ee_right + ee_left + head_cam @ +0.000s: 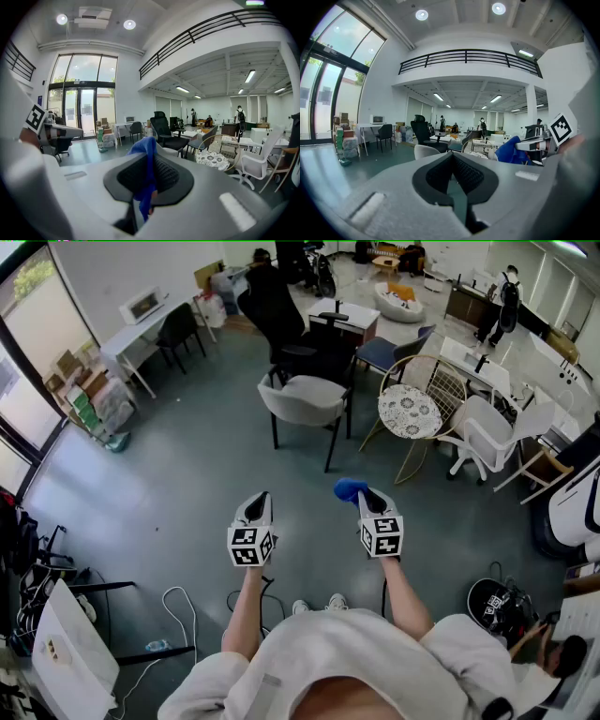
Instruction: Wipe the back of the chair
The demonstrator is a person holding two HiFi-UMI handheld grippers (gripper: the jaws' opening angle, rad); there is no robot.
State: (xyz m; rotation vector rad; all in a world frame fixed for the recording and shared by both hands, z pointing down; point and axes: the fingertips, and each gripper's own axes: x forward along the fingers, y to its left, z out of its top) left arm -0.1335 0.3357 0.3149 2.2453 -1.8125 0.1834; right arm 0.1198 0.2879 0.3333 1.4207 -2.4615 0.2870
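1. The grey-green floor [187,484] spread under everything I saw, and both tools hung in the air above it
2. The grey chair [302,397] stood on that floor ahead of both tools and well apart from them, its curved back turned toward me, with a black office chair [281,315] just behind it
3. My left tool [258,501] had its jaws brought together at the tips with nothing between them
4. My right tool [372,495], level beside the left one, had its jaws clamped on the cloth
5. The blue cloth [349,488] bunched out past the right tool's tips and hung down between its pads
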